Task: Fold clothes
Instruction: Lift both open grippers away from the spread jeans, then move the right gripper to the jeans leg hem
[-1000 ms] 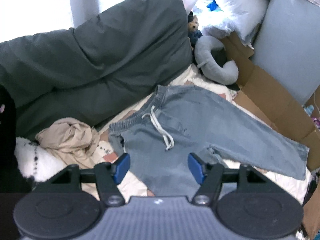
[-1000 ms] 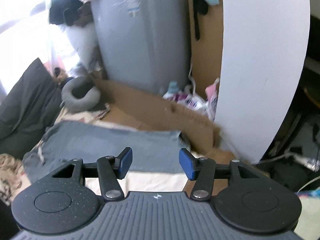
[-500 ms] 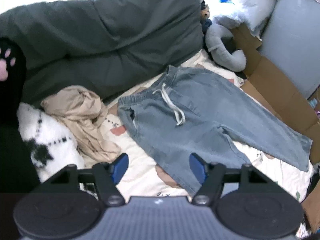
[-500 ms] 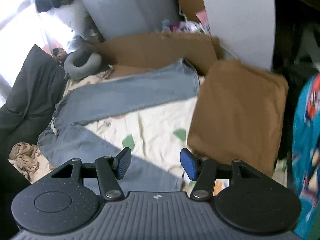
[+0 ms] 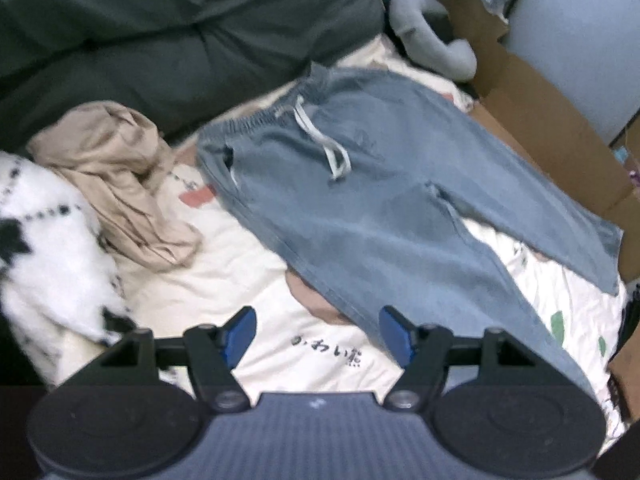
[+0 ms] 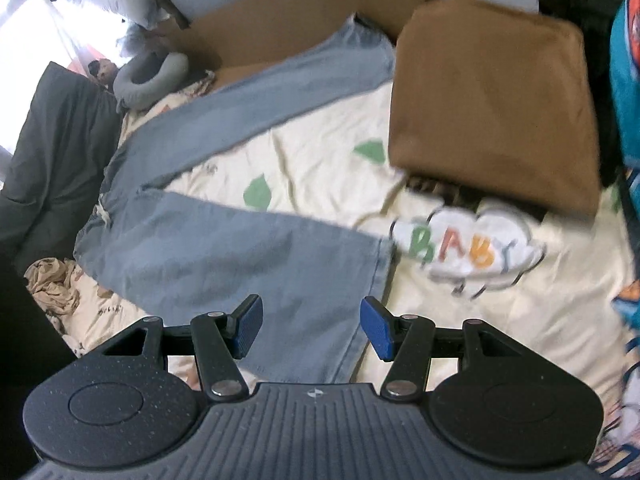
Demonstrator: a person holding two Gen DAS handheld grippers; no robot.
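Note:
Light blue denim trousers (image 5: pixel 360 200) with a white drawstring (image 5: pixel 324 140) lie spread flat on a cream printed bed sheet (image 5: pixel 248 264), legs apart. My left gripper (image 5: pixel 316 334) hangs open over the sheet, just beside the outer seam of the near leg, with nothing between its blue pads. In the right wrist view the same trousers (image 6: pixel 224 256) run from the waist at left to the hems at right. My right gripper (image 6: pixel 312 330) stands open above the hem end of the near leg, holding nothing.
A crumpled beige garment (image 5: pixel 120 176) and a white-and-black fluffy item (image 5: pixel 44 248) lie left of the trousers. Dark grey pillows (image 5: pixel 160 36) back the bed. A grey neck pillow (image 5: pixel 432 48) and cardboard (image 5: pixel 548 128) line the far side. A folded brown cloth (image 6: pixel 492 96) sits near the hems.
Both grippers have come down toward the bed. The left view now looks steeply onto the trousers. The right view swung from the wall and cardboard down onto the near trouser leg.

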